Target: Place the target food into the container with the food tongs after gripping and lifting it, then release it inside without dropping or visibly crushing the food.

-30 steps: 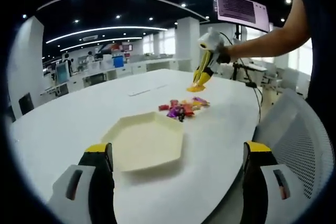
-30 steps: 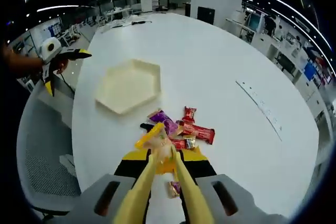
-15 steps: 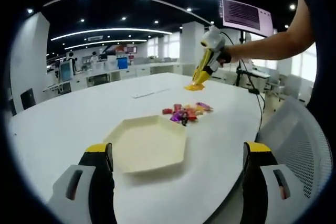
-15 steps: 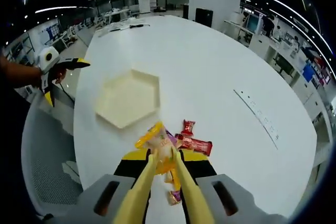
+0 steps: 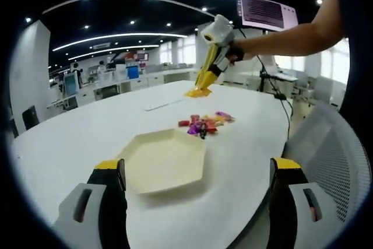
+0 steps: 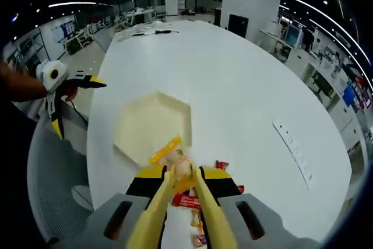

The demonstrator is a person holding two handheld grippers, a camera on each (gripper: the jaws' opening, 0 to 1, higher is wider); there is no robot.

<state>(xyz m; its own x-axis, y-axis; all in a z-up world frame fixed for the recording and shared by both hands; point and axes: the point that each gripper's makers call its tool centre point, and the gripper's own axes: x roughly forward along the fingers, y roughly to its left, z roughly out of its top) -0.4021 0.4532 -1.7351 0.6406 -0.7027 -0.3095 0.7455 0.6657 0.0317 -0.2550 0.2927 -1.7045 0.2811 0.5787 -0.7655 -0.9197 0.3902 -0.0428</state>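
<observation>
No legible text anywhere. Wall monitor (image 5: 267, 11), high above and right of left gripper's jaws: lines of writing on pale screen, too small to read. Yellow snack packet (image 6: 168, 150), just past yellow tongs' (image 6: 178, 202) tips ahead of right gripper's jaws: print blurred. Wrapped snacks (image 5: 204, 123), well ahead of left jaws on white table (image 5: 70, 138): colours only, no readable brand.

bright ceiling strip lights (image 5: 116, 34); fisheye edges curved, blurred.

Cream hexagonal tray (image 5: 163, 160), yellow tongs (image 6: 180, 208) (yellow-orange packet (image 6: 170, 150)), white table (image 6: 233, 91)
</observation>
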